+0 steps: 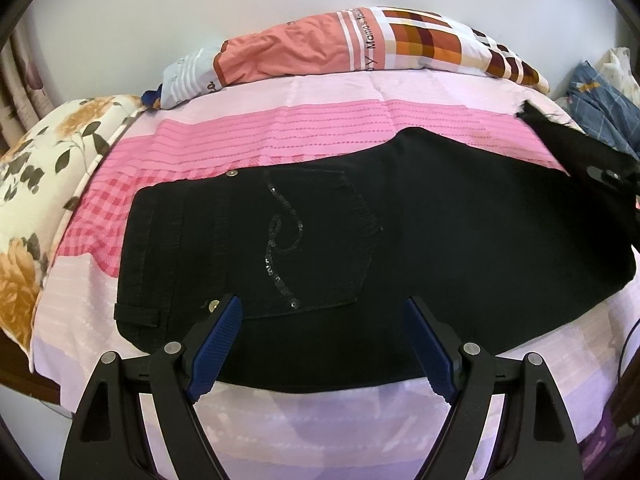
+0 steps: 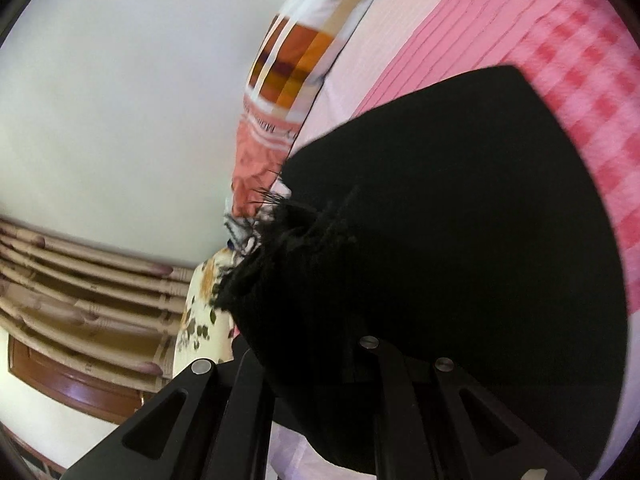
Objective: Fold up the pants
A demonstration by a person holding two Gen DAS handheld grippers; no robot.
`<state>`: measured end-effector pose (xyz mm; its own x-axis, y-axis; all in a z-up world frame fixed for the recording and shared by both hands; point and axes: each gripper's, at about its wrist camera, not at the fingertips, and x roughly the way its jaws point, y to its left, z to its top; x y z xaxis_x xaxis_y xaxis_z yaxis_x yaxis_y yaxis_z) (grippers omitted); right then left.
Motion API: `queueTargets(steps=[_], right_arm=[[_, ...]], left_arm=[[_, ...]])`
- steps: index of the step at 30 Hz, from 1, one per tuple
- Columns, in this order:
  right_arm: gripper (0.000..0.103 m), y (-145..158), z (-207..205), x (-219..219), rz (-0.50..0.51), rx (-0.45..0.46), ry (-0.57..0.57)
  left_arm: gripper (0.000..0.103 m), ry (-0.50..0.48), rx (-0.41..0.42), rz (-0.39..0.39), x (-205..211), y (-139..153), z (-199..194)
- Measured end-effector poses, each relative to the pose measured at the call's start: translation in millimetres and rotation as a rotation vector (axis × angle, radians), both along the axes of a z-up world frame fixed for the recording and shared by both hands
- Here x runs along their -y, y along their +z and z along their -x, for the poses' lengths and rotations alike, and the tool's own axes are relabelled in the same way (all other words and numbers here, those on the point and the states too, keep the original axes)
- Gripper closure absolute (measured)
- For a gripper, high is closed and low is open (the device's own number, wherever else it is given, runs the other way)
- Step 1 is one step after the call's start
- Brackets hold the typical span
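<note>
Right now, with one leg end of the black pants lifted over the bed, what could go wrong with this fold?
1. The right tongs pinch the frayed hem of the black denim pants; such a small bite might slip out.
2. The left tongs hover open above the waist end beside the sequinned back pocket, not pinning it, so the whole garment could drag across the pink striped bedsheet.
</note>
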<state>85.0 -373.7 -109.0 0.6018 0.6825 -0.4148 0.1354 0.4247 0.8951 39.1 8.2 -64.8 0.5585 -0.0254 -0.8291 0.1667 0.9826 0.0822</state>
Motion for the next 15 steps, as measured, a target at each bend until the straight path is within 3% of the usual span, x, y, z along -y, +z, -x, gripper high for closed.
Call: queueTargets(steps=[15], right_arm=[[0.094,-12.5,-6.0,-77.2,0.018,-0.028,0.165]], left_arm=[[0.021,0.037,-0.034,0.027,-13.9,-4.6,-3.8]])
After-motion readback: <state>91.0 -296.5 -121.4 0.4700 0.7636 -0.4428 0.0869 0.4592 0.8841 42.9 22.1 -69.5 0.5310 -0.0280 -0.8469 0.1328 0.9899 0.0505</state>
